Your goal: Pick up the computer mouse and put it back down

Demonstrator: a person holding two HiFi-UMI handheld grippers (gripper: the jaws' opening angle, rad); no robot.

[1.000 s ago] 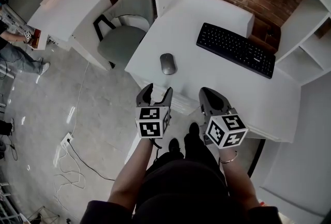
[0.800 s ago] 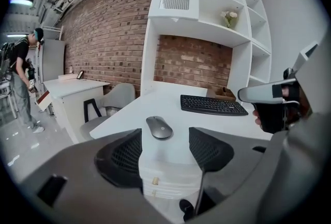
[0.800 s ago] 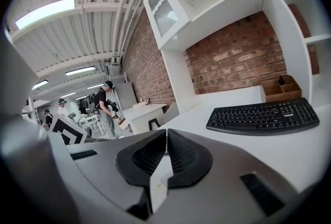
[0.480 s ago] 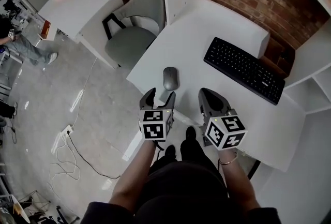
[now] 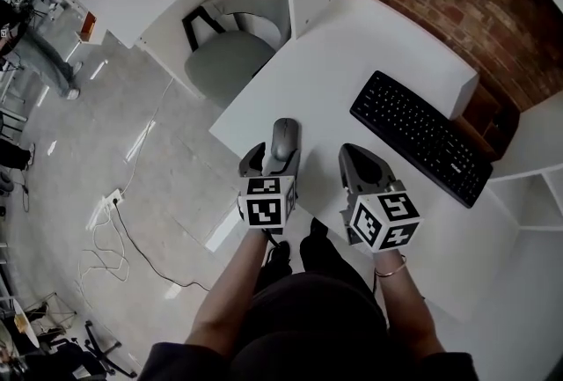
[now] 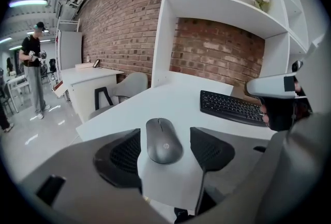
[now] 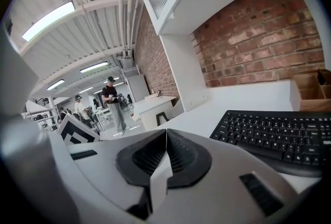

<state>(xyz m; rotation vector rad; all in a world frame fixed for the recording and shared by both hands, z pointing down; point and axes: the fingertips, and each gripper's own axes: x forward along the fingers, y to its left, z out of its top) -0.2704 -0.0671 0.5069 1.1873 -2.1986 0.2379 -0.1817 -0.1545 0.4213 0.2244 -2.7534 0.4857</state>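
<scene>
My left gripper (image 6: pixel 165 151) jaws opening, mouse (image 6: pixel 164 140) between them untouched, near table (image 5: pixel 352 62) edge; right gripper (image 7: pixel 166 153) pressed together, empty.

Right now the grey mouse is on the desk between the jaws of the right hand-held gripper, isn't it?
No, the side is wrong. The mouse lies on the desk between the opening jaws of the left hand-held gripper, as the left gripper view shows. The right hand-held gripper has its jaws together, with nothing between them.
</scene>
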